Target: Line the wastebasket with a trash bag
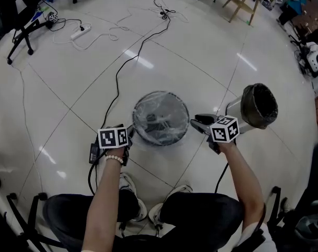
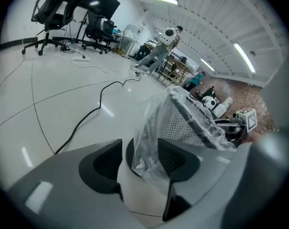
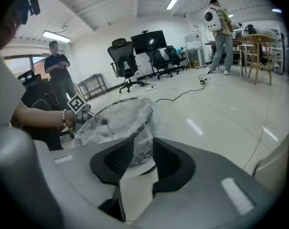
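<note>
from where i stand, the round black wire-mesh wastebasket (image 1: pixel 144 137) sits upright on the pale tiled floor (image 1: pixel 70 104), right in front of the seated person's feet. the thin clear plastic trash bag (image 1: pixel 160 115) is stretched and crumpled across its mouth and hangs down the outside of the mesh. it looks draped over rather than pushed inside.

the left gripper (image 1: pixel 130 132) is at the basket's left side. its 2 fingers (image 2: pixel 172 159) stand well apart. a loose fold of the clear film hangs between them, closer to the right-hand pad, and neither pad presses on it. the right gripper (image 1: pixel 195 124) is just beside the basket's right side. its jaws are apart too, with a narrower gap, and the bag-covered mesh shows through that gap. i see no pinch there either.

a 2nd bin, a grey cylinder with a dark lining (image 1: pixel 255 107), lies tipped just behind the right gripper. a black cable (image 1: pixel 118 72) runs across the floor to a spot beside the left gripper.

i think the film is the main risk. it is slack and slippery, so a jaw could close on air. a pull from 1 side only could drag the bag off the far rim or tip the light basket. the mesh edge could also snag and tear the film.
</note>
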